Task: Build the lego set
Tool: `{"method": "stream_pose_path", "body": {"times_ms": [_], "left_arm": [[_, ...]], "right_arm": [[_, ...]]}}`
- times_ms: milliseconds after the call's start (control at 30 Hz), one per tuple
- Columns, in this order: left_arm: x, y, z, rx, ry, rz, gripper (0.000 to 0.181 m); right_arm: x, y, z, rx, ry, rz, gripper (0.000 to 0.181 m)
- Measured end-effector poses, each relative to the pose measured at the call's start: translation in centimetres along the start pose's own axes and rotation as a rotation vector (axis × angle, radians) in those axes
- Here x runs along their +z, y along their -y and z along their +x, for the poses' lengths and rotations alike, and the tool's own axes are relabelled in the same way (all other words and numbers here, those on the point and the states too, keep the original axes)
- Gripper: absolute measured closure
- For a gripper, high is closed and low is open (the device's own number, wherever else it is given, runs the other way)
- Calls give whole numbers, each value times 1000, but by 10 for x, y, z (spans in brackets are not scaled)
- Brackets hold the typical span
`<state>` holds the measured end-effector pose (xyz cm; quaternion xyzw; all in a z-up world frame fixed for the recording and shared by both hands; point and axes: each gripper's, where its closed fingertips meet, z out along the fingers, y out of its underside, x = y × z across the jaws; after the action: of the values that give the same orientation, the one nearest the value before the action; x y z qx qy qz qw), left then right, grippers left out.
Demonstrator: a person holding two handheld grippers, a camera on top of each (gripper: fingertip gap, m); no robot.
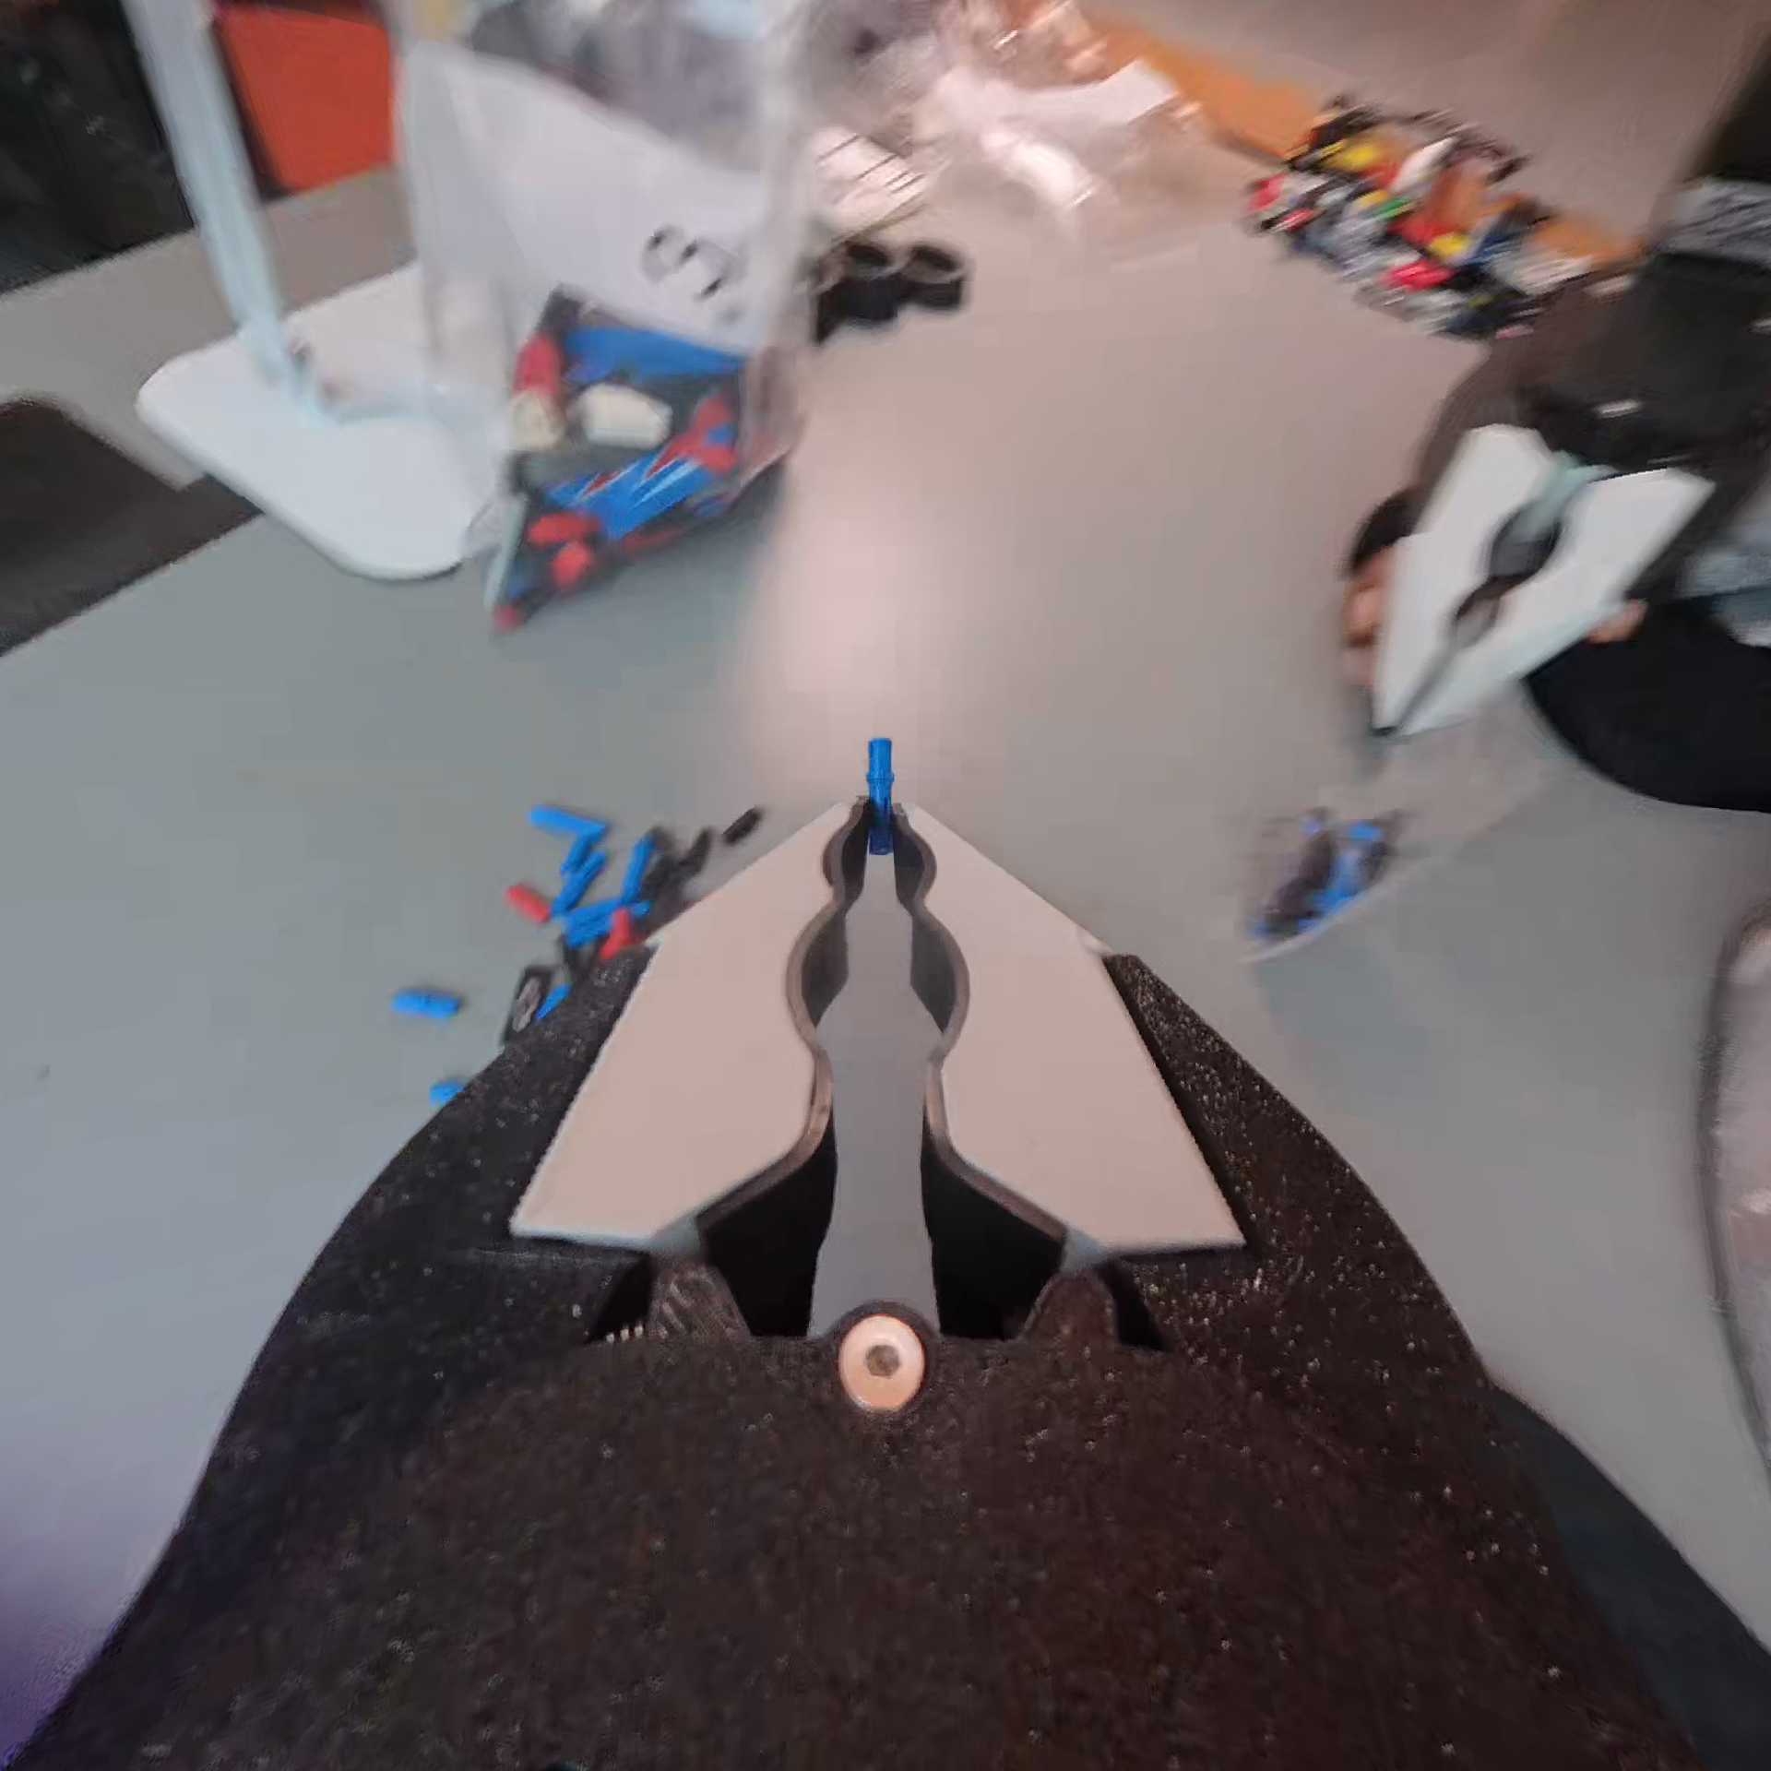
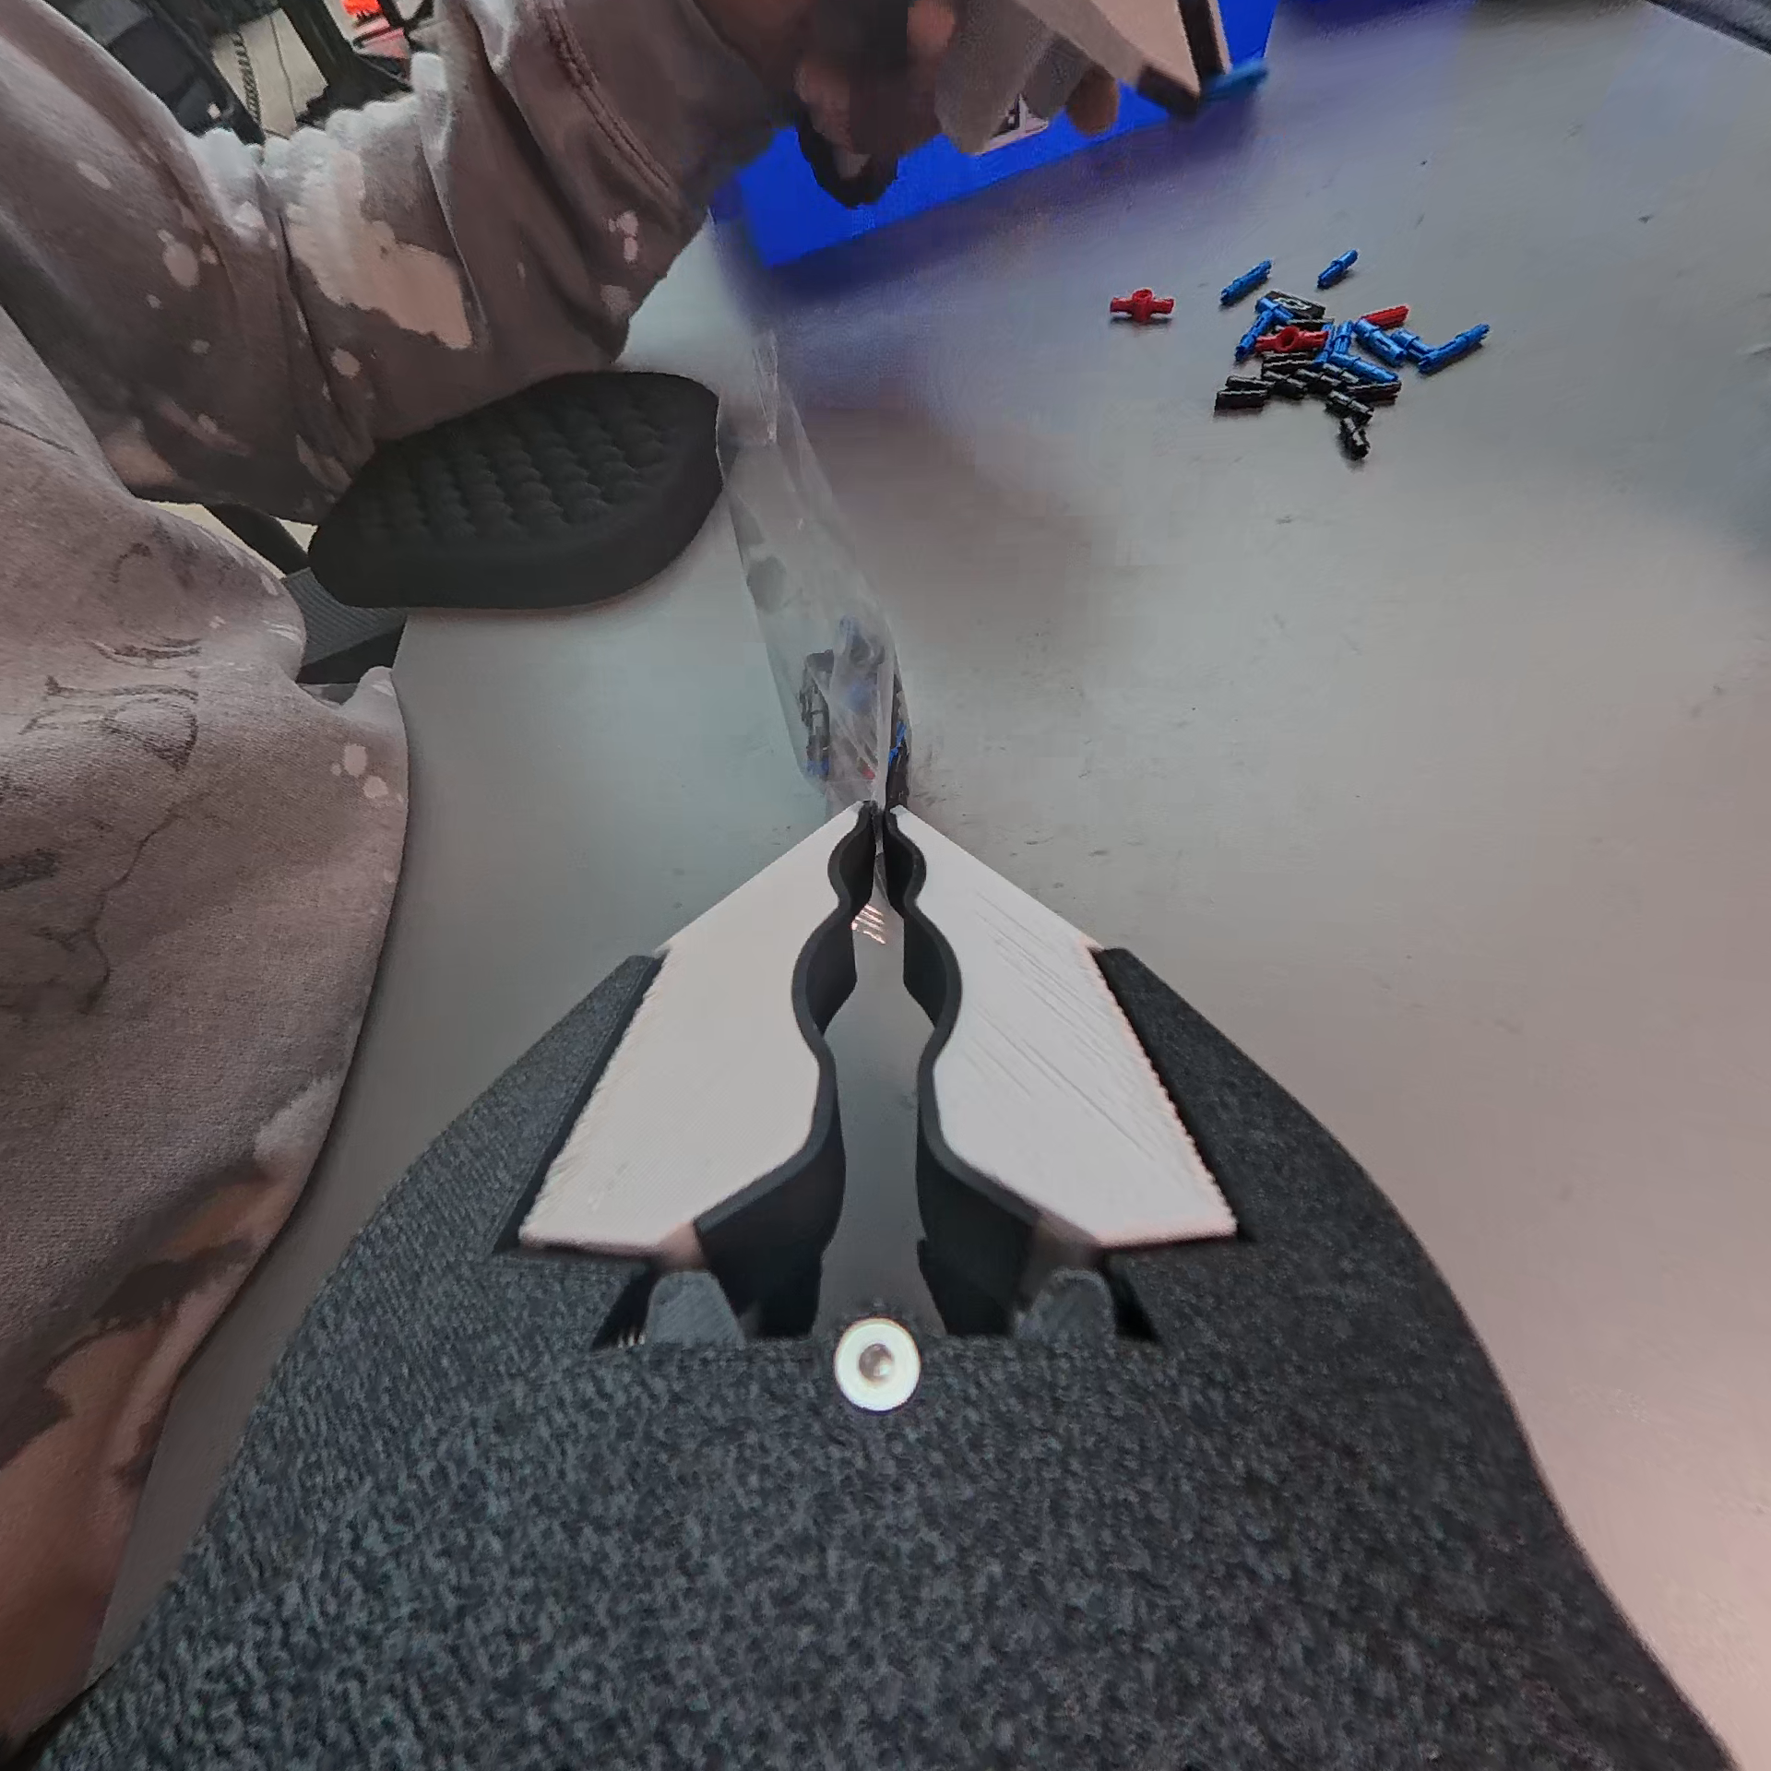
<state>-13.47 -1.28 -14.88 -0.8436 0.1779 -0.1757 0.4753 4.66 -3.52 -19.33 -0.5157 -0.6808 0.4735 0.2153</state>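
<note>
My left gripper (image 1: 879, 816) is shut on a small blue pin (image 1: 879, 776), which sticks up from the fingertips above the grey table (image 1: 1054, 537). A loose pile of blue, red and black pins (image 1: 613, 891) lies to its left and also shows in the right wrist view (image 2: 1342, 355). My right gripper (image 2: 880, 815) is shut on the edge of a small clear bag (image 2: 834, 671) with blue and black parts inside. The right gripper (image 1: 1524, 575) shows at the right of the left wrist view, with a blurred blue and black bundle (image 1: 1327, 882) below it.
A large clear bag of blue, red and white parts (image 1: 623, 441) stands at the back left beside a white stand base (image 1: 316, 460). Black tyres (image 1: 891, 278) and a heap of mixed bricks (image 1: 1390, 230) lie farther back. A blue box (image 2: 958, 172), a black armrest (image 2: 527, 489) and a person's sleeve (image 2: 287, 240) are near.
</note>
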Motion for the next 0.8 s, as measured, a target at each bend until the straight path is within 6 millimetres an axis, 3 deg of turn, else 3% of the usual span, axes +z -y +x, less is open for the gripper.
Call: {"method": "stream_pose_path", "body": {"times_ms": [100,167,233,400,533,600,667,700,767,800], "left_arm": [[-2,29,77,160,-212,55,177],[4,31,117,238,-306,41,177],[14,23,141,282,-366,-14,177],[32,1,150,349,-352,-133,173],[22,7,150,339,-379,-89,167],[13,16,128,313,-293,-41,166],[-1,25,74,228,-99,16,166],[-9,24,36,153,43,30,166],[-28,0,-39,-20,315,-13,164],[-33,-20,-61,-107,377,-61,162]], "right_arm": [[1,1,0,0,-1,5,180],[1,2,0,-2,-6,5,180],[2,2,0,-2,-9,6,180],[2,2,0,-4,-15,7,180],[2,2,0,0,-10,9,180],[1,3,0,2,-9,12,180],[1,3,0,0,-11,13,180],[0,3,0,-1,-11,12,180],[1,2,0,-1,-4,11,180],[1,2,-1,-1,0,9,180]]}}
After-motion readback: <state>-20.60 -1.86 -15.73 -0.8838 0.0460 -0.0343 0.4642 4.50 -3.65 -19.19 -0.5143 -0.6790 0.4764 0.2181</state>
